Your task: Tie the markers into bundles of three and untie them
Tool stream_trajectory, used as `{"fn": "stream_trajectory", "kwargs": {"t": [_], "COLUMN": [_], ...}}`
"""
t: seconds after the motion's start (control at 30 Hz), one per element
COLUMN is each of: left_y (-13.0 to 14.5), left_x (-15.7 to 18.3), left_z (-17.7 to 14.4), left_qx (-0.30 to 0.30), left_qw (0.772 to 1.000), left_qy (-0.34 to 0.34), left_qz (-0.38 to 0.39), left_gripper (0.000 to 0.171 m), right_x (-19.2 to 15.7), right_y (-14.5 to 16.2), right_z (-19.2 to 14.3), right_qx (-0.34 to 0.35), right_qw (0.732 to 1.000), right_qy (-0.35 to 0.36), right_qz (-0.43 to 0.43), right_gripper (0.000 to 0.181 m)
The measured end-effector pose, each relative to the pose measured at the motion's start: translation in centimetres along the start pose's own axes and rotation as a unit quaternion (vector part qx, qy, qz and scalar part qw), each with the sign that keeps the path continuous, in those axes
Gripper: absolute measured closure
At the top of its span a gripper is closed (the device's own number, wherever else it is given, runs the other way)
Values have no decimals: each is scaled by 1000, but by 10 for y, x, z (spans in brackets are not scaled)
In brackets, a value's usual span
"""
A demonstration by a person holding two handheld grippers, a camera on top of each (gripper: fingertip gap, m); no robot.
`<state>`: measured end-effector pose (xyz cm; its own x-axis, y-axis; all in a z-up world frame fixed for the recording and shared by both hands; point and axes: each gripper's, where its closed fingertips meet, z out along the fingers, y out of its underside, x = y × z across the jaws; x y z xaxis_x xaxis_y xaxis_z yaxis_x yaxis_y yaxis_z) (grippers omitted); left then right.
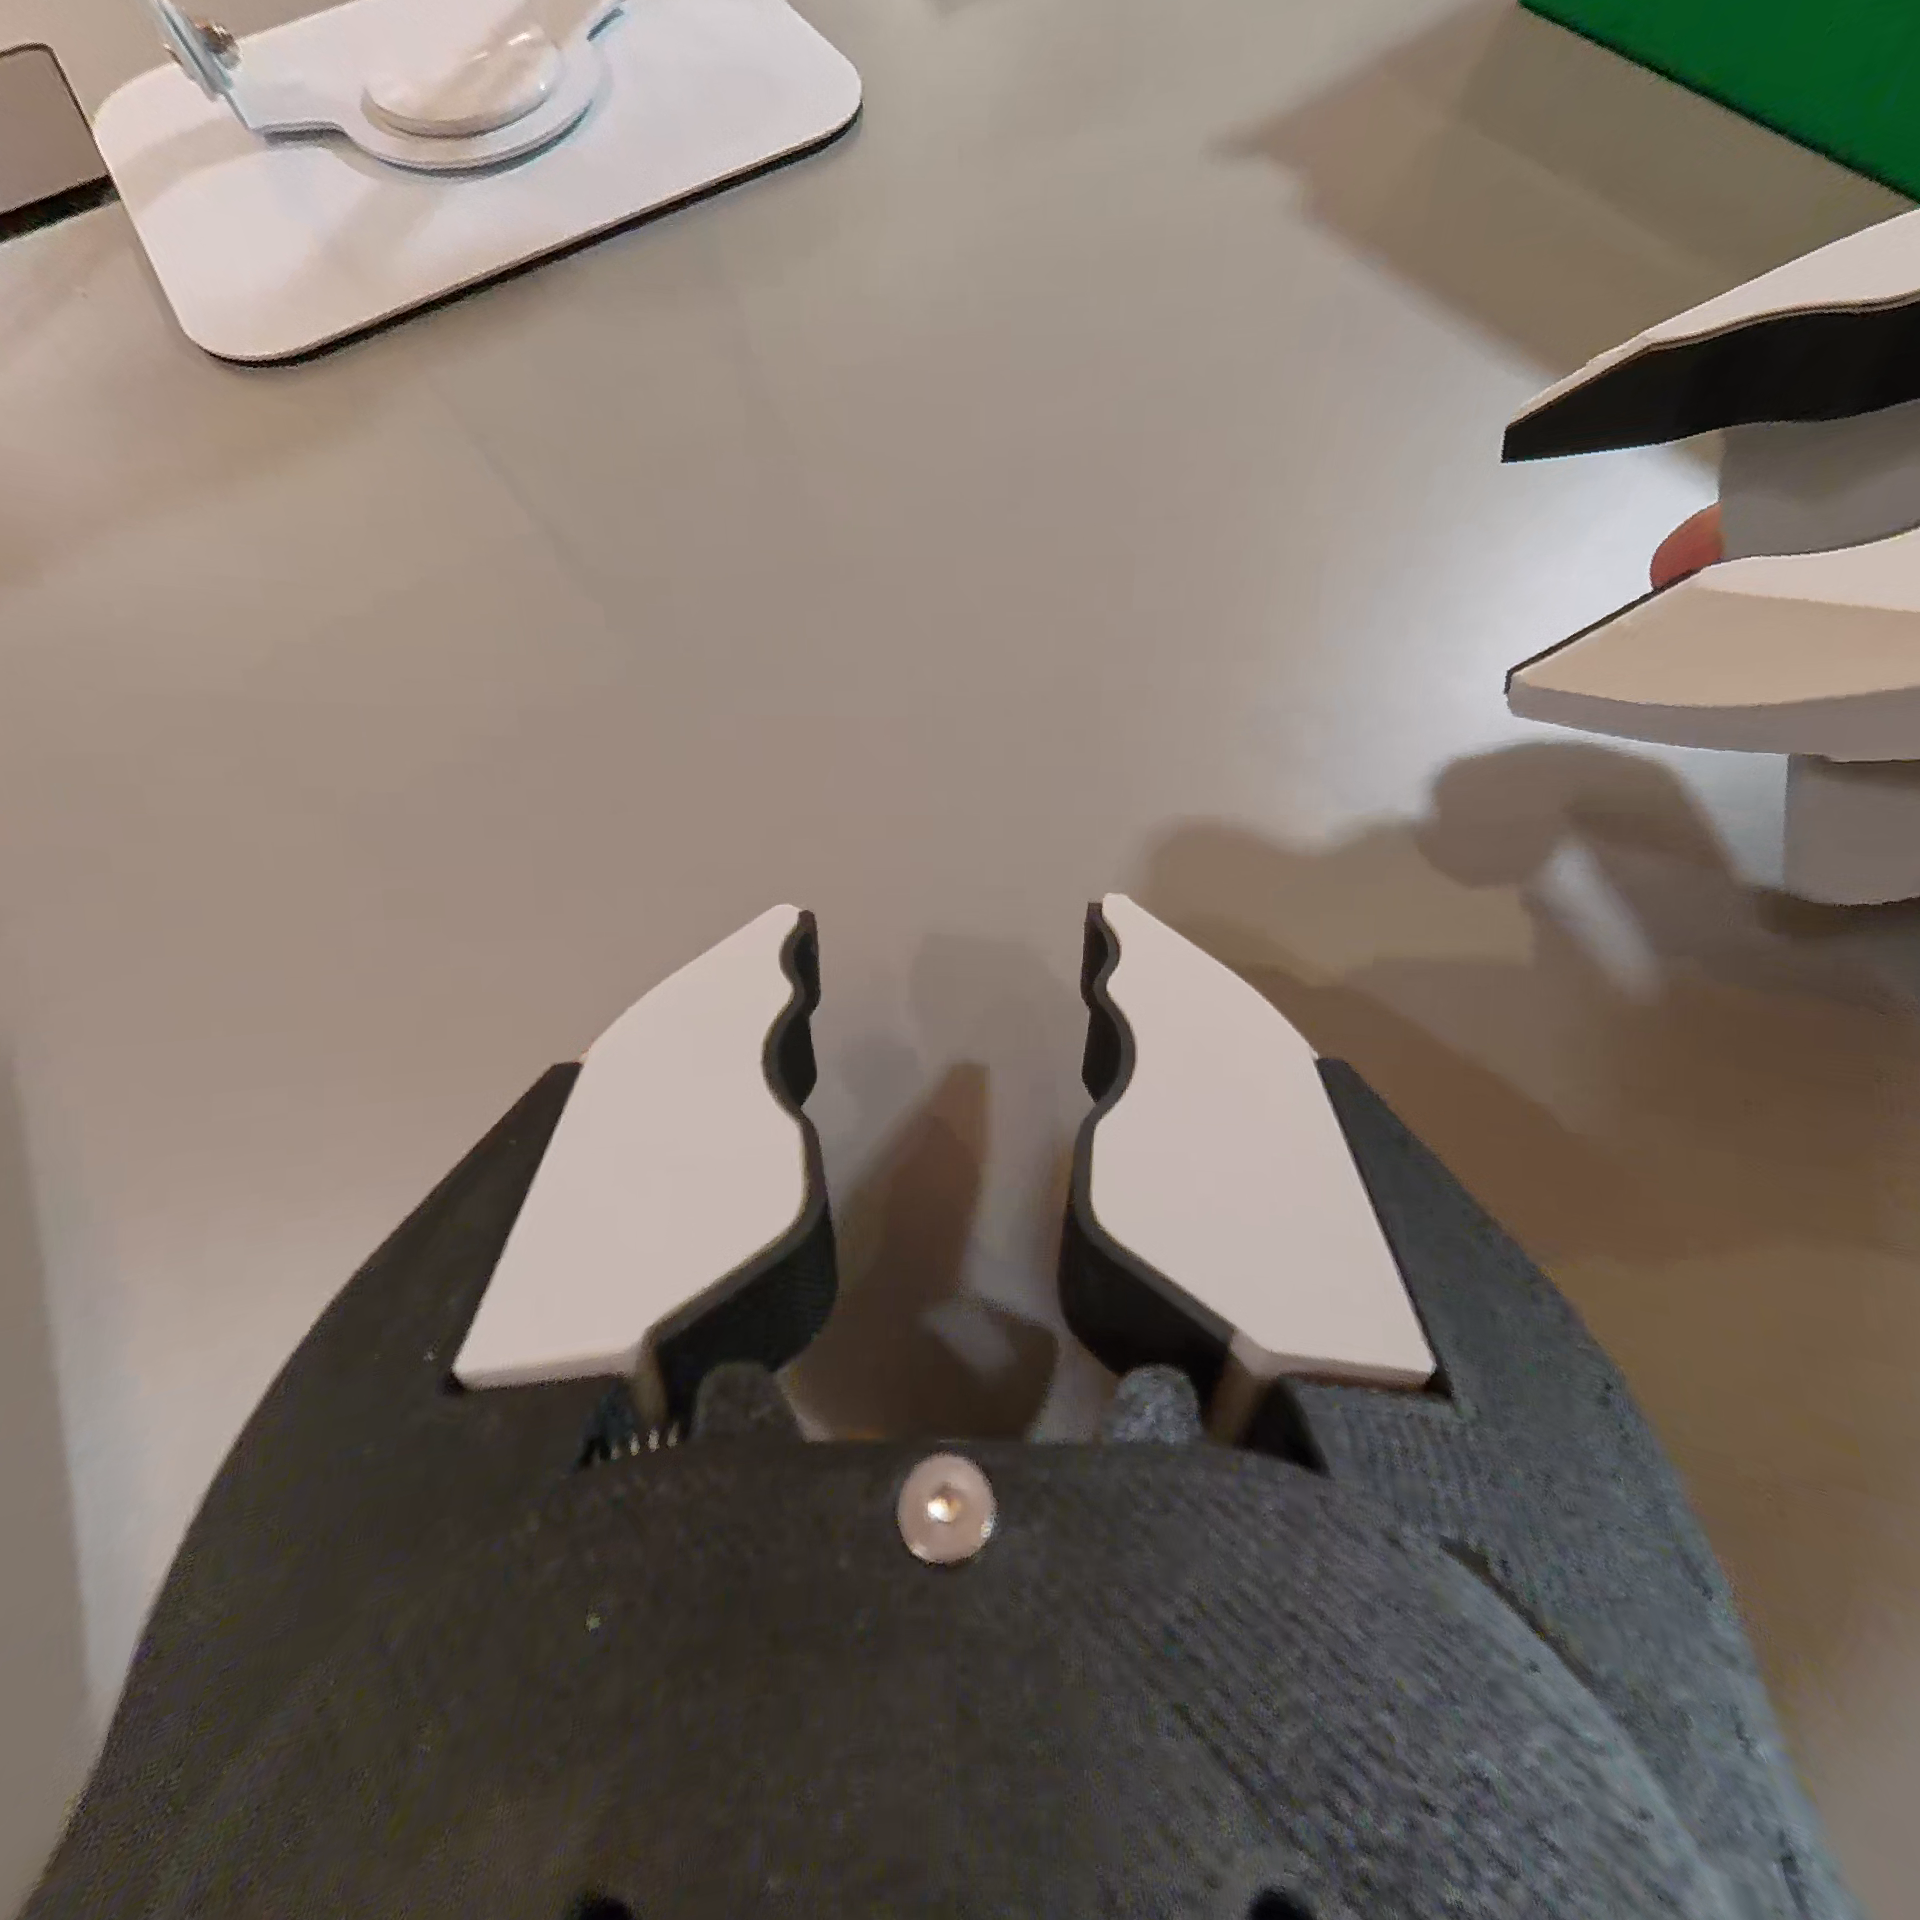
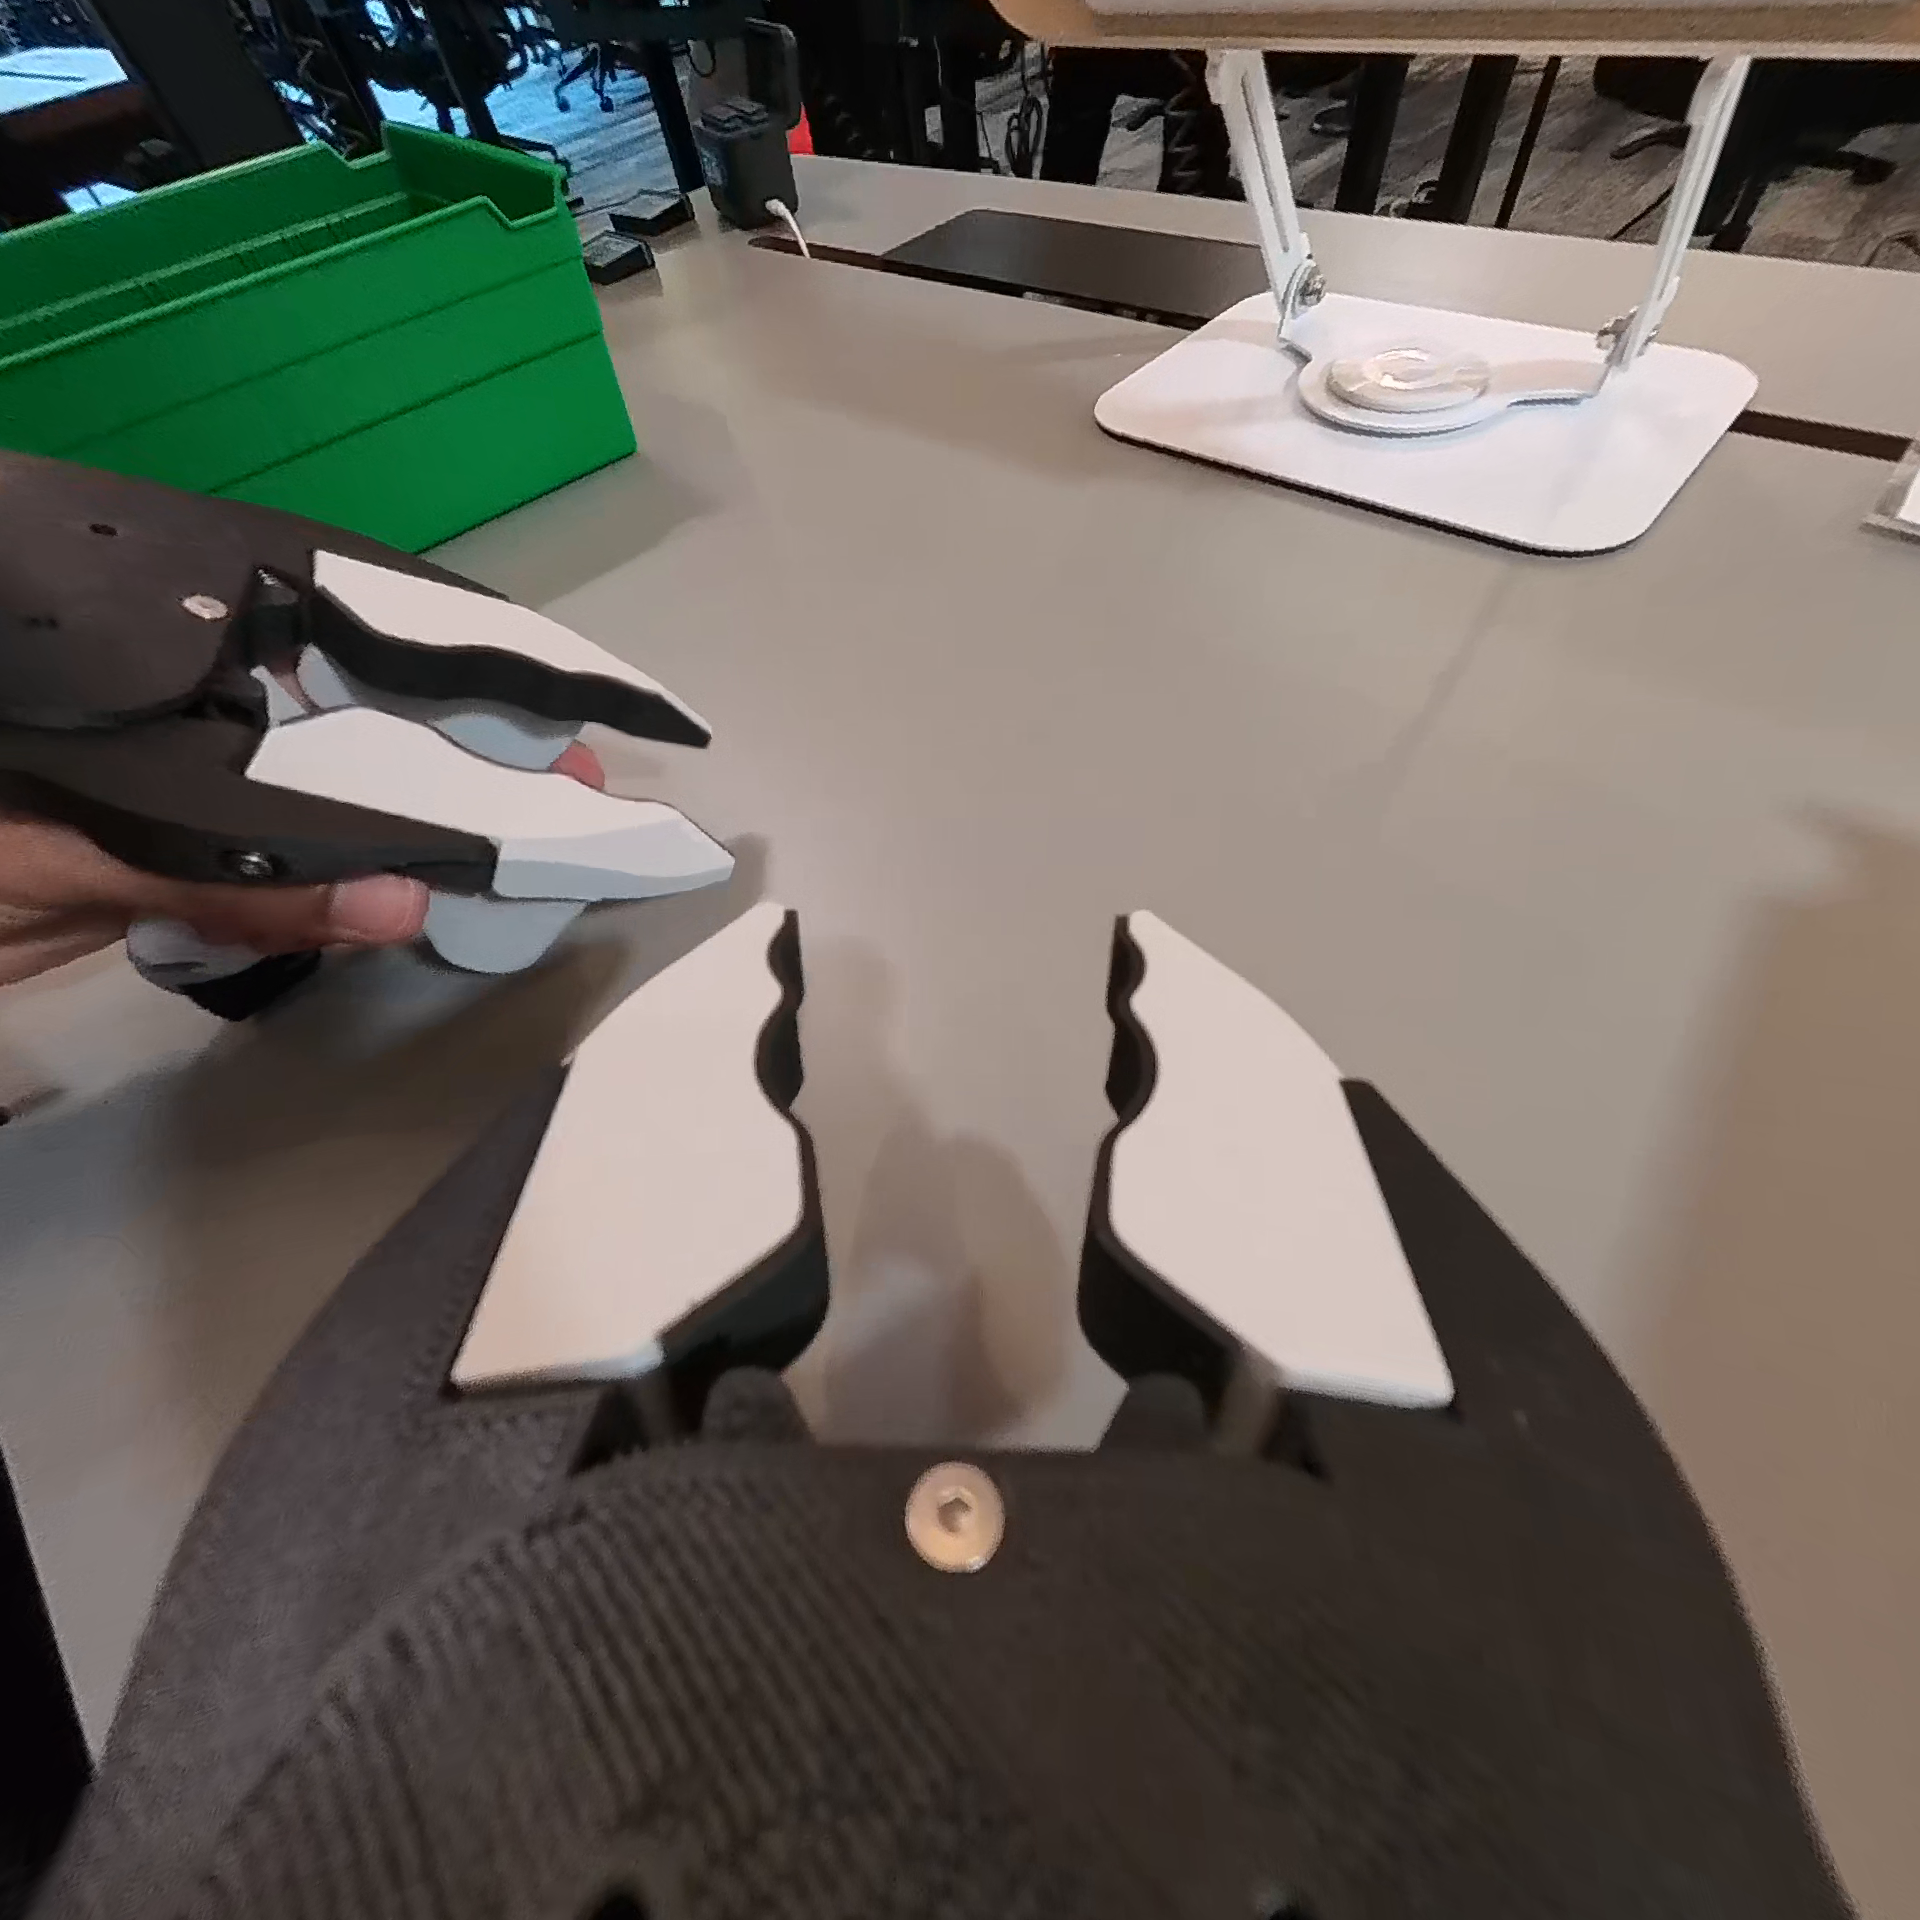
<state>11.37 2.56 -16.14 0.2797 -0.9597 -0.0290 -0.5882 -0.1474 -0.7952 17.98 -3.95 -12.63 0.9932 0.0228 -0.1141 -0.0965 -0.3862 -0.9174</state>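
Observation:
No markers show in either view. My left gripper [image 1: 951, 925] is open and empty, low over the bare grey table [image 1: 935, 520]. My right gripper [image 2: 956, 930] is open and empty too, over the same table [image 2: 1039, 675]. The right gripper also shows at the right edge of the left wrist view [image 1: 1509, 566], jaws apart, turned on its side. The left gripper shows at the left of the right wrist view [image 2: 720, 800], held in a hand, jaws apart. The two grippers are close together and point across each other.
A green plastic bin [image 2: 312, 343] stands at the back left and shows as a green corner [image 1: 1714, 83] in the left wrist view. A white stand with a flat base [image 2: 1455, 436] [image 1: 468, 208] sits farther back. A black box with a white cable [image 2: 748, 156] is at the far edge.

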Motion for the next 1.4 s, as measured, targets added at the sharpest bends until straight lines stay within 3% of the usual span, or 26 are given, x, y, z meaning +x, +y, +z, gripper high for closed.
{"fn": "stream_trajectory", "kwargs": {"t": [0.87, 1.03, 1.23, 1.3, 1.4], "left_y": [-6, -39, -43, -35, 5], "left_x": [-11, -62, -161, -195, -238], "left_z": [-5, -54, -139, -170, -196], "left_qx": [7, 88, 118, 119, 67], "left_qw": [1000, 993, 968, 955, 942], "left_qy": [-14, -70, -178, -222, -268], "left_qz": [-8, -41, -133, -156, -192], "left_gripper": [117, 120, 112, 111, 110], "right_x": [3, 3, 3, 4, 4], "right_y": [3, 4, 4, 4, 4], "right_z": [3, 2, 3, 3, 3], "right_qx": [-12, -15, -16, -15, -19], "right_qw": [1000, 1000, 1000, 1000, 1000], "right_qy": [3, 2, 0, -1, -3], "right_qz": [10, 13, 16, 19, 23], "right_gripper": [121, 121, 121, 122, 122]}}
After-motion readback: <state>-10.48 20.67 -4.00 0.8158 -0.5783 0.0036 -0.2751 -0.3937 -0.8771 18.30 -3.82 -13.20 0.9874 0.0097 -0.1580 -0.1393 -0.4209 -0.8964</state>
